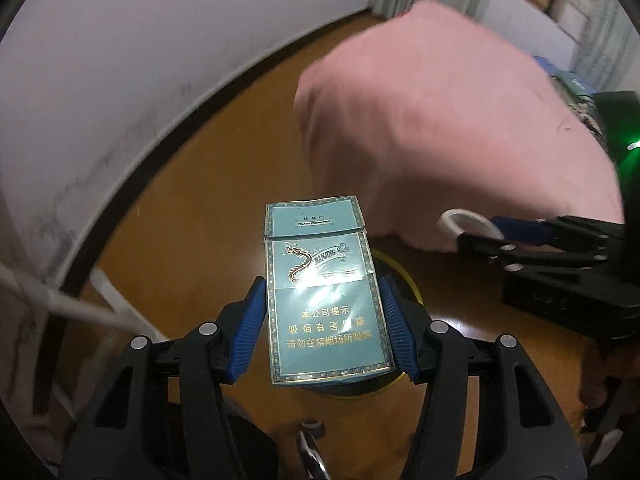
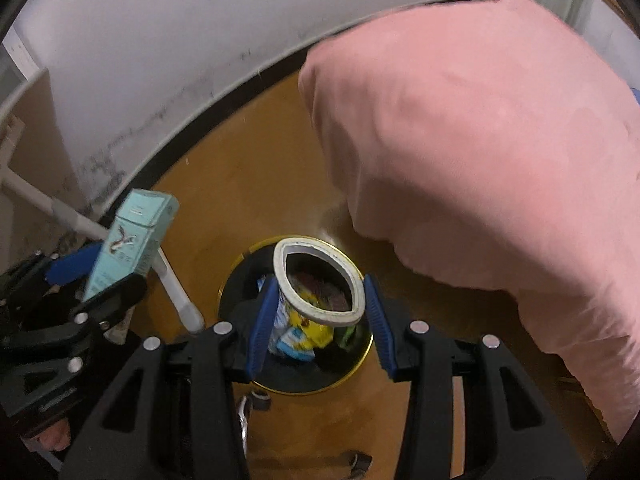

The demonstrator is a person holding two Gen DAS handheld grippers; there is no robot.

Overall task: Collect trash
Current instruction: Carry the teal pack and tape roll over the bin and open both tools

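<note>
My left gripper is shut on a teal cigarette pack, held above the round black trash bin with a gold rim. The pack also shows in the right wrist view at the left. My right gripper is shut on a squashed white paper cup, right over the bin, which holds colourful wrappers. The right gripper with the cup rim shows at the right in the left wrist view.
A pink cloth hangs over something at the right, close to the bin. A white wall with a dark baseboard curves behind. White frame tubes stand at the left on the brown floor.
</note>
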